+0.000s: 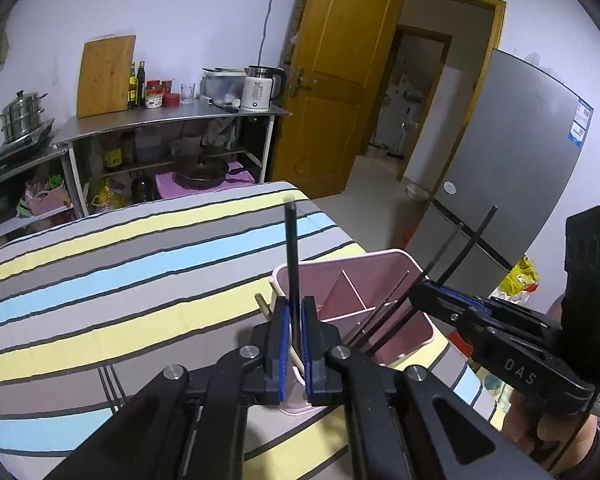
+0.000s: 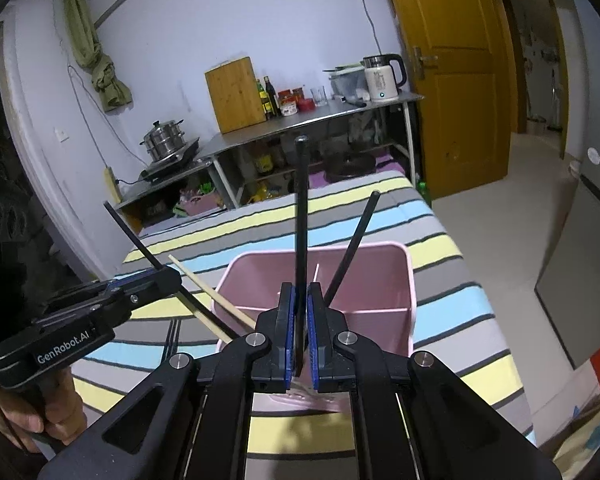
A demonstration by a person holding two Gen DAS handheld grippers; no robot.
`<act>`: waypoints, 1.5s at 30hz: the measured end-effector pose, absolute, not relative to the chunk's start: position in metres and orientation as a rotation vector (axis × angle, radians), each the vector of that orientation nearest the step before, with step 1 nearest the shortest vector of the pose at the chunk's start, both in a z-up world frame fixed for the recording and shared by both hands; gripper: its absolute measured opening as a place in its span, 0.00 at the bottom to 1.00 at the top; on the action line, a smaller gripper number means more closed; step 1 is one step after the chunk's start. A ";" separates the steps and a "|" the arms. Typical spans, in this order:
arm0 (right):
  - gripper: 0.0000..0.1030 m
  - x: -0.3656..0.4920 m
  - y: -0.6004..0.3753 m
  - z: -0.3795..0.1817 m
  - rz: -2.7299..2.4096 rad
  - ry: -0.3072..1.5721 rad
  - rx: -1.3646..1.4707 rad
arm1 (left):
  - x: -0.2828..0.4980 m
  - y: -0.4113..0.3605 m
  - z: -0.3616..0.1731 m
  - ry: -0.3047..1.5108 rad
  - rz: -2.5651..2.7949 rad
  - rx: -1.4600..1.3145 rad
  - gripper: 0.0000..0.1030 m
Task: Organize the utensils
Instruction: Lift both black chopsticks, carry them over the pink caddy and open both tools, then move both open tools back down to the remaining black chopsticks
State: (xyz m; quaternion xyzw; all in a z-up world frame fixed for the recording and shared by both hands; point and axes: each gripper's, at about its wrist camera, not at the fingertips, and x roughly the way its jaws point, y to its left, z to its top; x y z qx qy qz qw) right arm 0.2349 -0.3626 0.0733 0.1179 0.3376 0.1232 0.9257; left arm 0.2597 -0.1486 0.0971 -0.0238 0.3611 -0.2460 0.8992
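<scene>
Now, both claws work over the pink holder, a divided plastic bin on the striped tablecloth.

Left gripper: clenched on a black chopstick, pads tight against it. The stick rises straight out ahead of the fingers. A pale wooden chopstick shows just beneath the pads, leaning on the bin's near rim.

Right gripper: pads close beside another black chopstick; it stands upright between them with its lower end inside the bin. A thin gap may show on one side, hard to say, but it reads as held.

More sticks: one black chopstick leaning to the right of the right claw, inside the bin. Reddish chopsticks lean in a compartment right of the left claw.

Beyond the claws: steel shelf with kettle and cutting board. A person's hand grips the left tool's handle.
</scene>
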 end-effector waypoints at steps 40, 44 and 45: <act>0.15 0.133 -0.316 0.079 0.392 0.659 0.182 | 0.118 -0.004 0.063 0.723 -0.308 -0.203 0.15; 0.15 0.134 -0.305 0.071 0.418 0.678 0.169 | 0.121 0.002 0.050 0.759 -0.285 -0.207 0.15; 0.15 0.134 -0.301 0.068 0.425 0.686 0.167 | 0.121 0.003 0.046 0.765 -0.281 -0.209 0.15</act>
